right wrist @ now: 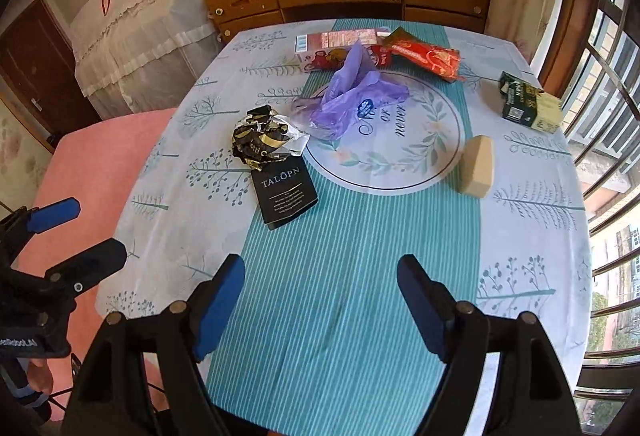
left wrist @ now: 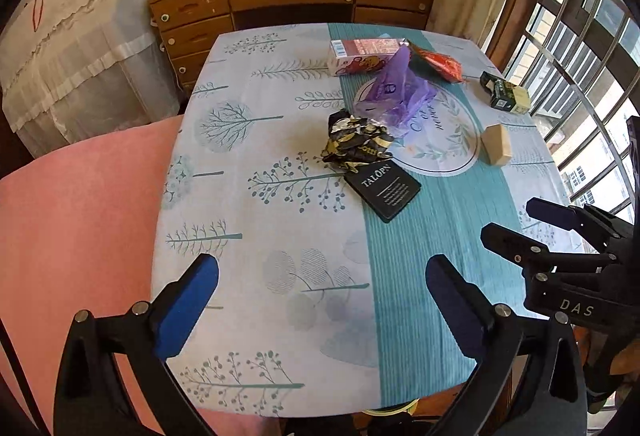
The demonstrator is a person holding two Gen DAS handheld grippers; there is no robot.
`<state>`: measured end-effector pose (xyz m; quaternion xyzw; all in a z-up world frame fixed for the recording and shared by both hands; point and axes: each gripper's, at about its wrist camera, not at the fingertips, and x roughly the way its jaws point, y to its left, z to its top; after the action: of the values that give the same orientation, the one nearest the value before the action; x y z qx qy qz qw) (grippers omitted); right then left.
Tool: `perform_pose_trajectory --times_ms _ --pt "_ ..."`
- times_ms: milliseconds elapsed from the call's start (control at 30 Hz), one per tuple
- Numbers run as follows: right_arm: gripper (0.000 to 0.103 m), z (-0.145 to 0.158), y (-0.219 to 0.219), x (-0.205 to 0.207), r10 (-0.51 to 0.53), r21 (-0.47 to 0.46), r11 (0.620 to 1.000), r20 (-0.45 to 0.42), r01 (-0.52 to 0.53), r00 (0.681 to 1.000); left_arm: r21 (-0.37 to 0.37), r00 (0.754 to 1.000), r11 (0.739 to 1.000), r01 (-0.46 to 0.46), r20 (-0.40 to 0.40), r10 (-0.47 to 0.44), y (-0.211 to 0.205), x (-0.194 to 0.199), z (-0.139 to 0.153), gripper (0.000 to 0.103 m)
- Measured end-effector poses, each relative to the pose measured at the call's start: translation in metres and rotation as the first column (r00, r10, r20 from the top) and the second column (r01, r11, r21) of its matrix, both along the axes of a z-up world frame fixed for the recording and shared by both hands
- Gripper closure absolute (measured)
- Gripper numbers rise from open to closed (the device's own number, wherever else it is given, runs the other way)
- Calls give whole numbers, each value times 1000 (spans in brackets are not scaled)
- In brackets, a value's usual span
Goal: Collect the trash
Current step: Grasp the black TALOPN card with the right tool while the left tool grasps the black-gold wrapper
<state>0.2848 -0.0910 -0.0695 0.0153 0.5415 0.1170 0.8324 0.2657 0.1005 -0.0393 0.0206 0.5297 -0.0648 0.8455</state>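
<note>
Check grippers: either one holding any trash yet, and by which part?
Nothing is held. The left gripper and right gripper are both open and empty above the table, short of the trash.

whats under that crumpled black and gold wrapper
The crumpled black and gold wrapper overlaps the top edge of the black TALOPN card and otherwise rests on the tablecloth. Whatever else lies beneath it is covered.

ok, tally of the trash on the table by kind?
Boxes/cartons: 3 — red carton, green box, beige box
Wrappers: 2 — red wrapper, black-gold wrapper
Plastic bags: 1 — purple bag
Cards: 1 — black card
Total: 7
</note>
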Motion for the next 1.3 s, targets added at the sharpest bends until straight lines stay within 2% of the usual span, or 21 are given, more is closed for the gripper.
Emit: perform_pose_trajectory --times_ms 233,433,633,733,833,900,1000,1067,1133,1167,1200,1300 --pt "24 -53 51 47 61 -59 996 -70 -65 996 12 996 999 34 -83 -33 26 48 -43 1" --pt "23 -81 70 72 68 -116 990 -108 -80 992 8 992 997 72 -104 -71 33 74 -57 1" --pt "21 -87 75 81 87 -167 981 -76 -98 993 -2 989 995 99 -109 -99 31 90 -62 1" --pt "19 -87 76 84 78 -169 981 -88 -93 993 -11 987 994 112 -115 -113 30 95 -64 1" --pt "14 -88 78 88 87 -171 979 -115 -106 990 -17 985 992 126 -120 -127 27 100 -65 1" --pt "6 -91 82 91 100 -180 976 -142 -125 985 -19 984 991 135 -118 -137 24 102 -64 1" --pt "6 -92 82 91 106 -179 975 -148 -132 983 -22 983 988 150 -107 -151 20 104 -61 1" --pt "10 -91 79 88 106 -176 976 -138 -129 985 -22 982 987 158 -100 -160 17 106 -59 1" --pt "24 -88 78 84 109 -170 977 -115 -128 987 -25 982 986 163 -96 -164 17 108 -57 1" --pt "38 -85 77 82 109 -169 978 -102 -125 989 -28 981 986 165 -95 -167 16 109 -56 1" --pt "43 -82 74 79 107 -167 978 -96 -122 990 -30 981 986 167 -95 -169 16 110 -55 1" --pt "47 -80 67 74 95 -138 984 -116 -111 989 -35 979 984 174 -98 -177 13 114 -55 1"
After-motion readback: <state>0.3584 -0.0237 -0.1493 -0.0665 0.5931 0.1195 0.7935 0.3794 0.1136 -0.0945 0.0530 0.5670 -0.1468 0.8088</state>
